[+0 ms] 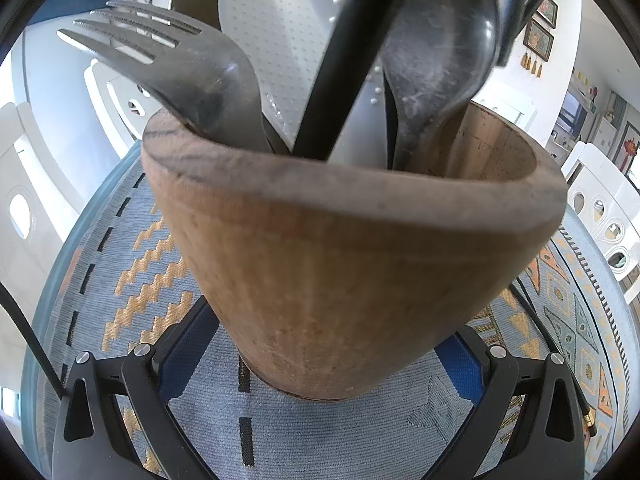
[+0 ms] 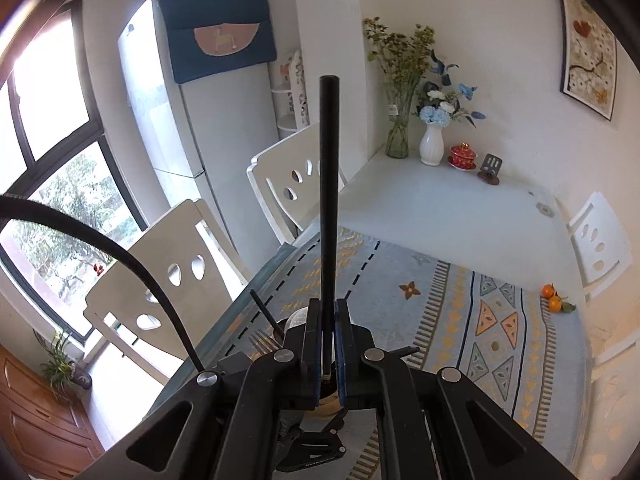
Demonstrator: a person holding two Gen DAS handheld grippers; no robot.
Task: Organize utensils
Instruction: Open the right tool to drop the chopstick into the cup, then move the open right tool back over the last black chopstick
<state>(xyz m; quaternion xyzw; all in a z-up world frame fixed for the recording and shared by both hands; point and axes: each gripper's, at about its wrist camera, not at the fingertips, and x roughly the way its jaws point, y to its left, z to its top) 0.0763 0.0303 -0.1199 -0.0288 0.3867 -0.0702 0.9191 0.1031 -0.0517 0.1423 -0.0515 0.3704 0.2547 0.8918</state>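
Right gripper (image 2: 328,344): clamped tight on a thin black rod (image 2: 329,200), its blue pads pressing both sides of the rod's lower part.
Rod, right view: upright between the jaws, most of its length above them, blunt top end free in the air; its lower end sits down between the pads.
Rod, left view: a black rod (image 1: 352,52) slants into the cup from the upper right, its lower end inside the cup between fork and spoon; the top runs out of frame. Whether it is the same rod, I cannot tell for sure.
Left gripper (image 1: 320,360): jaws spread wide around the base of the cup (image 1: 340,272), one blue pad (image 1: 188,356) at the cup's left flank, the other at its right. Both pads sit right at the wall; firm contact I cannot tell.
Cup: brown, wooden-looking, upright on the mat (image 1: 132,288), directly ahead of the left gripper and filling the space between its fingers.
Cup contents: a grey fork (image 1: 176,60) leaning left with tines up, a dark spoon (image 1: 440,52) leaning right with bowl up, a white dotted spatula (image 1: 280,40) behind them.
Below right gripper: fork tines (image 2: 264,342) and a rounded white shape peek out just left of the jaws, under the gripper.
Mat: pale blue with orange zigzags, on a glass-topped table (image 2: 440,208).
Far end of table: two vases of flowers (image 2: 432,144), a red lidded cup (image 2: 463,155); two oranges (image 2: 552,298) at the mat's right edge.
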